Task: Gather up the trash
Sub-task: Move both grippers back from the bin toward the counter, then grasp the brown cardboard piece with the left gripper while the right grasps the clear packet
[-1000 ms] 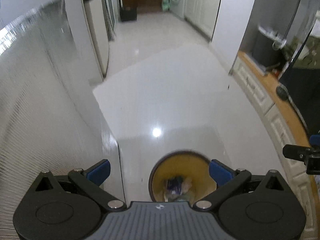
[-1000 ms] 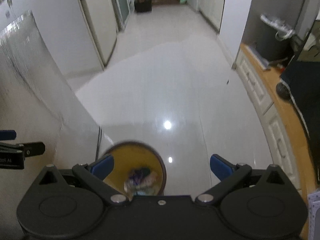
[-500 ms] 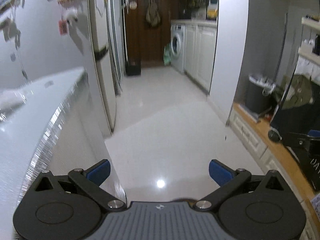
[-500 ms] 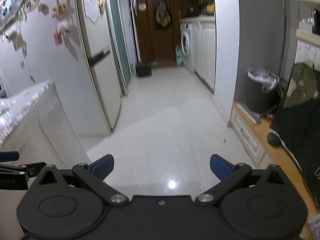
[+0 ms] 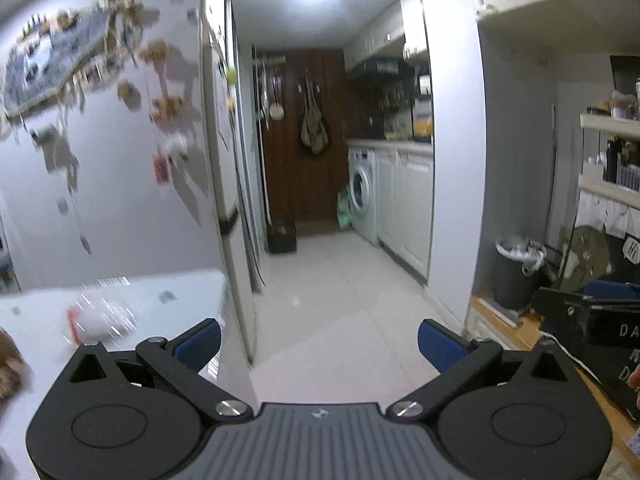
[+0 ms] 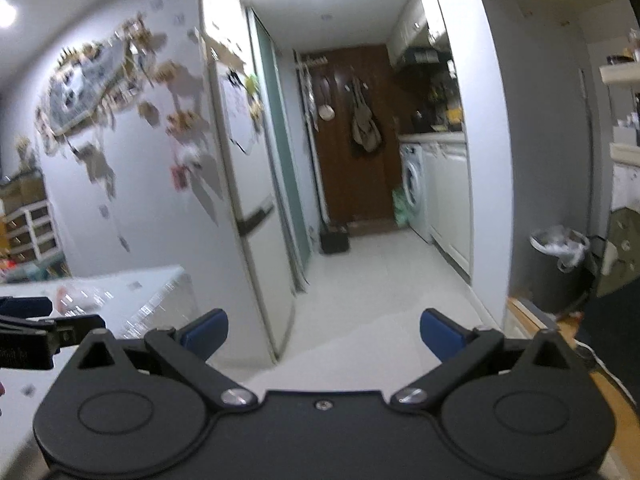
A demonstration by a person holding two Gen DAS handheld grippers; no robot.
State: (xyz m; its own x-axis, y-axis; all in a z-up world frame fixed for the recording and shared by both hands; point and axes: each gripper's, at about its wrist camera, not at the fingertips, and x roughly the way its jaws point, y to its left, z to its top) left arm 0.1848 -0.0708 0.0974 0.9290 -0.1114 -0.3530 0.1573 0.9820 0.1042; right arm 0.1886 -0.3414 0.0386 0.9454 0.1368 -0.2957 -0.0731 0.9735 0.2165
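Note:
A crumpled clear wrapper (image 5: 100,318) with a red patch lies blurred on the white table (image 5: 168,284) at the left. It also shows in the right wrist view as the same wrapper (image 6: 76,296) on the table (image 6: 160,280). My left gripper (image 5: 319,342) is open and holds nothing, level with the table's right end. Out over the floor, my right gripper (image 6: 323,332) also stands open with nothing in it. Each gripper shows at the edge of the other's view. A brown item (image 5: 8,364) sits at the table's far left, too blurred to name.
A tall fridge (image 5: 224,184) stands just past the table. A grey bin with a white liner (image 5: 516,268) stands by the right wall, beside a wooden counter (image 6: 532,316). The corridor's white floor (image 5: 340,280) runs to a washing machine (image 5: 362,196).
Both cameras tilted up from a round brown bin with trash on the floor to the corridor. The bin dropped out of view; the table top and wrapper came in.

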